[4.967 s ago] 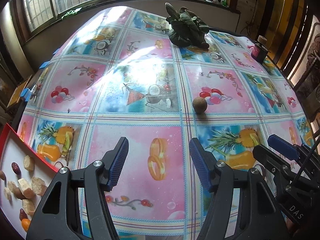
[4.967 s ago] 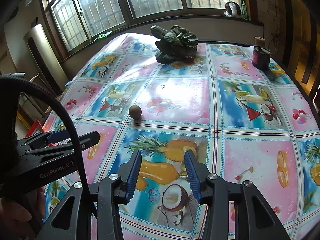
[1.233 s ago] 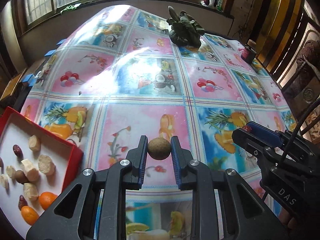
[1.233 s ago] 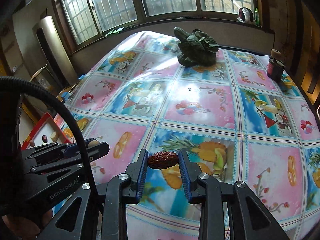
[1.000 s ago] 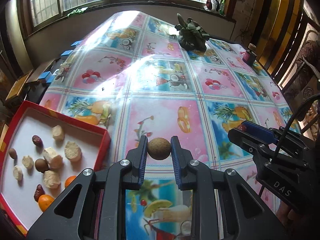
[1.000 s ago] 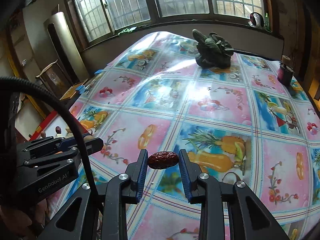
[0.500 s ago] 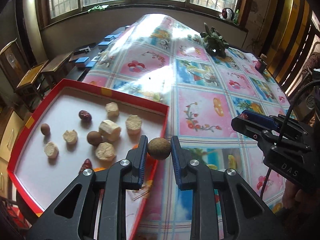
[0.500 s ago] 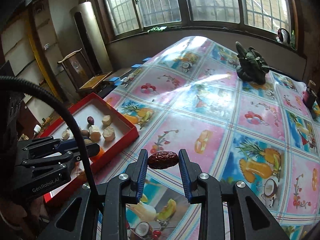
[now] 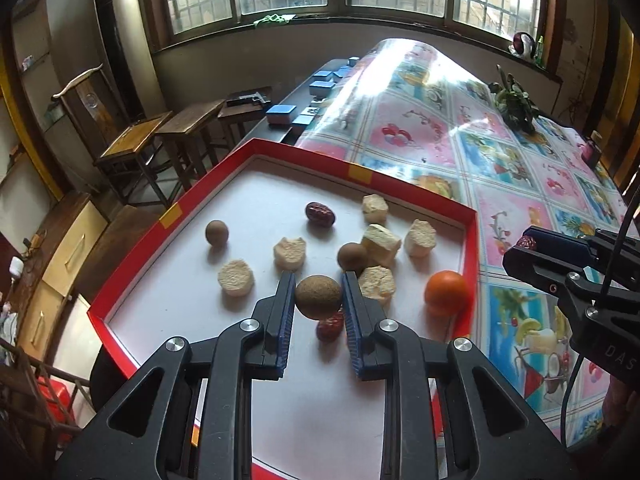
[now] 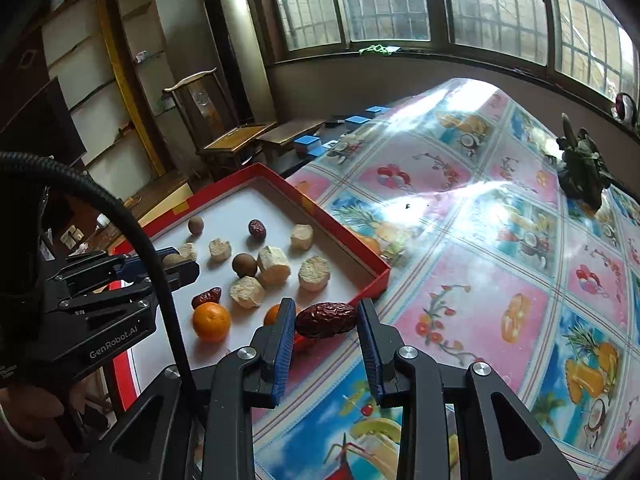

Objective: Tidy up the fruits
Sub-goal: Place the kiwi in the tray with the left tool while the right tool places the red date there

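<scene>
My left gripper (image 9: 319,300) is closed on a round brown fruit (image 9: 319,297), both fingers pressing its sides, and I hold it above the white floor of the red tray (image 9: 400,186). Under it in the tray I see pale chunks (image 9: 236,277), two brown balls (image 9: 216,233), dates (image 9: 319,213) and an orange (image 9: 446,293). My right gripper (image 10: 325,320) is closed on a wrinkled red date (image 10: 326,319), gripped by its two ends. It hangs over the near corner of the tray, by the edge of the tablecloth (image 10: 472,264).
</scene>
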### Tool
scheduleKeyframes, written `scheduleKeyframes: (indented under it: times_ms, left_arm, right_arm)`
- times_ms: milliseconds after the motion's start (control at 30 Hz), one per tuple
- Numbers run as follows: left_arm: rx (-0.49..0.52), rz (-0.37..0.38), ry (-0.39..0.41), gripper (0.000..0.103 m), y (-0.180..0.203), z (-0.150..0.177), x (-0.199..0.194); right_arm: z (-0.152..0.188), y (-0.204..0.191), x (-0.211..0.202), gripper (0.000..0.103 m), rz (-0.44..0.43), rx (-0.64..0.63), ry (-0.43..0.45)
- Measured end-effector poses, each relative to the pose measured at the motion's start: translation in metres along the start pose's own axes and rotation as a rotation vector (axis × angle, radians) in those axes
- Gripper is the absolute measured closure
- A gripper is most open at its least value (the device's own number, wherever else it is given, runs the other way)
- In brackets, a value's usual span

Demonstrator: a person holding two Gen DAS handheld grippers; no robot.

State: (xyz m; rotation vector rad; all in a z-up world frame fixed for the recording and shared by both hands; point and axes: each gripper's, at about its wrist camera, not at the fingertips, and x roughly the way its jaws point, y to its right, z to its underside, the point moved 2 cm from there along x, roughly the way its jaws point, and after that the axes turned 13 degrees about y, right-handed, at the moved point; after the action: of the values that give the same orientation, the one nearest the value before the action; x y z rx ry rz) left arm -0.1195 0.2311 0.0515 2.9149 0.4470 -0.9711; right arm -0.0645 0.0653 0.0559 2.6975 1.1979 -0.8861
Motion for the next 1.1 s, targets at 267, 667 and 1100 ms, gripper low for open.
scheduleKeyframes:
  times_ms: [267, 667, 1100]
  left_arm:
    - [-0.052, -0.055, -0.002, 0.080, -0.030, 0.007, 0.005]
    - [-0.093, -0.072, -0.022, 0.080, -0.041, 0.016, 0.017]
    - [-0.111, -0.109, -0.021, 0.080, -0.042, 0.019, 0.023]
  right_arm:
    - [-0.005, -0.031, 0.028, 0.073, -0.046, -0.051, -0.026]
    - [0.001, -0.052, 0.059, 0.073, -0.087, -0.102, -0.091]
    - [0.012, -0.060, 0.063, 0.064, -0.133, -0.117, -0.103]
